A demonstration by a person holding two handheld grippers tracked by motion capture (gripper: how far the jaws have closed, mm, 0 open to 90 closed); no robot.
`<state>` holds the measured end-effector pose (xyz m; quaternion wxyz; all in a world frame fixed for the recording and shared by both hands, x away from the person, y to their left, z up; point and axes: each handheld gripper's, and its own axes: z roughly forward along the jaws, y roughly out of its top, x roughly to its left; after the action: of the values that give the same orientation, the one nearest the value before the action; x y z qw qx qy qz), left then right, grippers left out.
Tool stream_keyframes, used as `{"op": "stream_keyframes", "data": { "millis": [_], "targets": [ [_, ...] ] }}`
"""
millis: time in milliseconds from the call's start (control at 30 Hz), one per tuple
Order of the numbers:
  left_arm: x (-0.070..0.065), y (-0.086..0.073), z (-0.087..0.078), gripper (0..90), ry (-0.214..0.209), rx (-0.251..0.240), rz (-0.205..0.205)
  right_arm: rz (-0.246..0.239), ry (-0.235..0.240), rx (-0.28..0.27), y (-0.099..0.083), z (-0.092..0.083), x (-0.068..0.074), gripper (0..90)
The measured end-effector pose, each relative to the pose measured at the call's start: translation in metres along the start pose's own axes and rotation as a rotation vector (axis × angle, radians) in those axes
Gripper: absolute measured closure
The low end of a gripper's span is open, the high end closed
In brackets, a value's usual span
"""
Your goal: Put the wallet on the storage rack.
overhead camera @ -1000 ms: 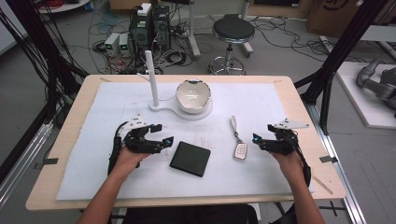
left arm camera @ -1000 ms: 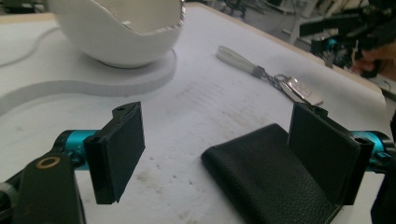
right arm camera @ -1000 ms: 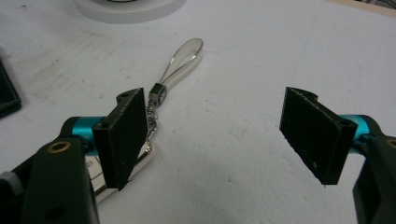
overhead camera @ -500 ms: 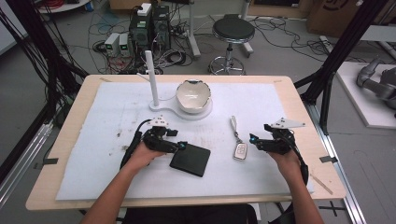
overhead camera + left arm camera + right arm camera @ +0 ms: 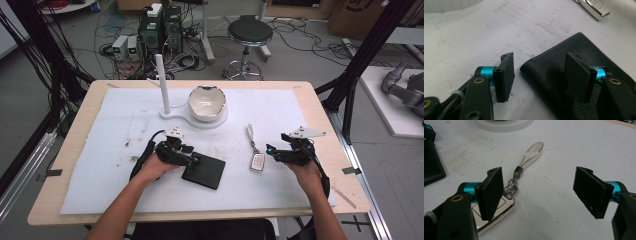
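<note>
Jaws of your left gripper (image 5: 540, 75) have been closing, astride the black wallet's (image 5: 574, 82) corner without pinching it. Your right gripper (image 5: 544, 192) rests spread wide beside the key fob (image 5: 499, 212) on the desk (image 5: 310, 100).

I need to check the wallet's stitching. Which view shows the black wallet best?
The left gripper view: the black wallet is close, its grain and white stitching clear. The high view shows it whole but small; the right gripper view catches one stitched corner.
</note>
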<state>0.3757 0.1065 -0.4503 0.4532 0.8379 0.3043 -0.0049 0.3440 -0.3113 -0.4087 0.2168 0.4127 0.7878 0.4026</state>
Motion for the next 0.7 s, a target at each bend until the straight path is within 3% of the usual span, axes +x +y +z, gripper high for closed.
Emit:
{"op": "stream_keyframes", "data": {
  "millis": [300, 400, 467, 567, 700],
  "targets": [
    [-0.0028, 0.0002, 0.0003, 47.5, 0.011, 0.006, 0.006, 0.001, 0.002, 0.005, 0.0002, 0.0015, 0.0001, 24.9],
    [-0.0021, 0.0000, -0.0005, 53.9, 0.017, -0.004, -0.007, 0.007, 0.003, 0.007, 0.0004, 0.0019, 0.0000, 24.9],
    [-0.0021, 0.0000, -0.0022, 63.1, 0.029, -0.018, -0.013, -0.002, 0.005, 0.007, 0.0005, 0.0020, 0.0000, 24.9],
    [-0.0026, -0.0003, -0.0018, 64.8, 0.021, -0.024, -0.013, 0.002, 0.013, 0.008, 0.0010, 0.0023, 0.0013, 24.9],
    [-0.0028, -0.0003, -0.0026, 73.6, 0.007, -0.037, -0.023, -0.002, 0.029, 0.007, 0.0028, 0.0036, 0.0051, 24.9]
  ]
}}
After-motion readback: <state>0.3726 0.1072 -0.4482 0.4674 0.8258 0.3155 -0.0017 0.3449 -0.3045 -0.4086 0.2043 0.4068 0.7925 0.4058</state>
